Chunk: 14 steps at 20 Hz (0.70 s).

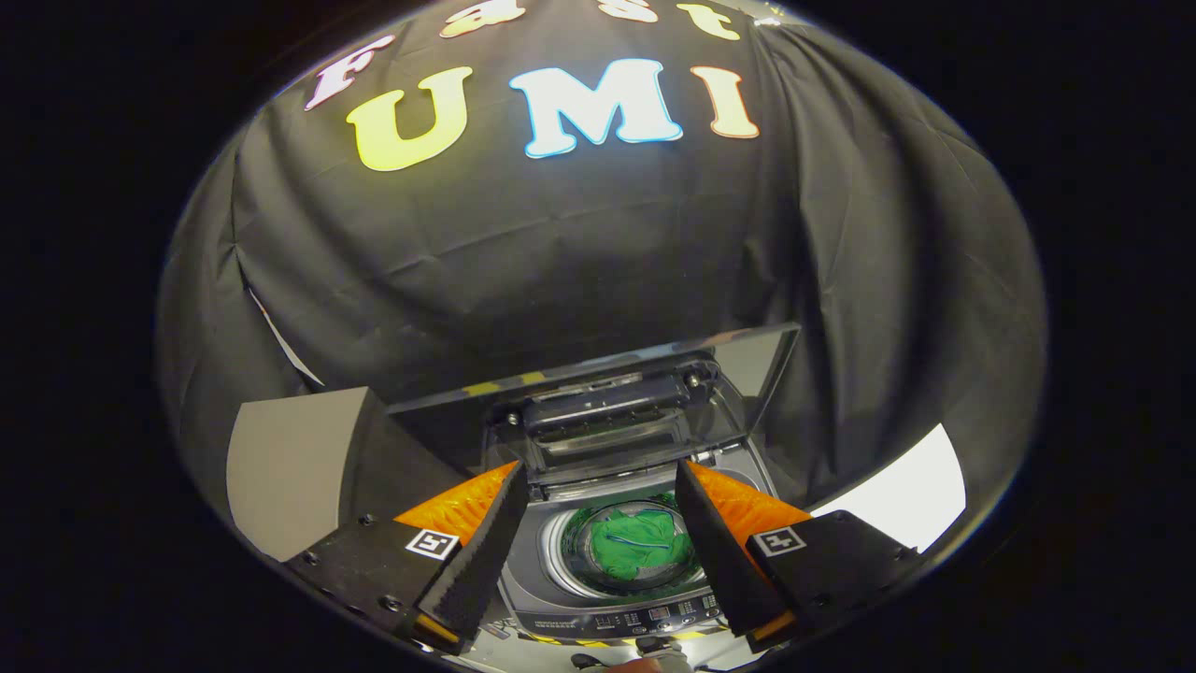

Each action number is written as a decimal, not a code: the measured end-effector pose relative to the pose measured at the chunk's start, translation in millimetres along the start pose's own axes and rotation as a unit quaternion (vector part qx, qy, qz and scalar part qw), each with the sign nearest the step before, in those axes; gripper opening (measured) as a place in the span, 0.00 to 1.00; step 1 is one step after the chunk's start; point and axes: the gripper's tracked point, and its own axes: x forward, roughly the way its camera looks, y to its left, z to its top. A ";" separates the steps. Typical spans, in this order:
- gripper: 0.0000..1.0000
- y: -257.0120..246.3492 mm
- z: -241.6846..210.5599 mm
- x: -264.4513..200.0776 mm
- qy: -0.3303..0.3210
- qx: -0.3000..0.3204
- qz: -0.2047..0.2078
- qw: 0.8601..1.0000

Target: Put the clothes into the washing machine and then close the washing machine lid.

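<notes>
now tongs (598, 523) spread empty above washing machine (561, 598), green clothes (635, 547) inside.

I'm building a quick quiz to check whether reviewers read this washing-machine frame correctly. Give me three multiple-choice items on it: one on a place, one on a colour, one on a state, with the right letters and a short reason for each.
1. Where is the garment?
A. Inside the washing machine's drum
B. Draped over the raised lid
C. Pinched between the gripper's fingers

2. What colour is the garment?
A. Red
B. Green
C. White

3. How does the lid stand?
A. Shut flat over the drum
B. Raised open behind the drum
C. Taken off and lying beside the machine

Answers:
1 A: the garment lies down in the round drum, seen between and beyond the fingers of the open gripper, which hold nothing.
2 B: the cloth is plainly green.
3 B: the lid stands tilted up at the back of the washing machine, leaving the drum uncovered.
</notes>
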 end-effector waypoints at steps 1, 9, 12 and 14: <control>0.98 3.1 5.2 -1.7 -0.005 -0.006 0.001 1.000; 0.98 26.8 42.2 2.1 -0.024 -0.034 0.016 0.999; 0.98 27.4 55.0 8.3 -0.027 -0.041 0.018 0.999; 0.98 28.3 58.9 14.0 -0.022 -0.034 0.021 0.999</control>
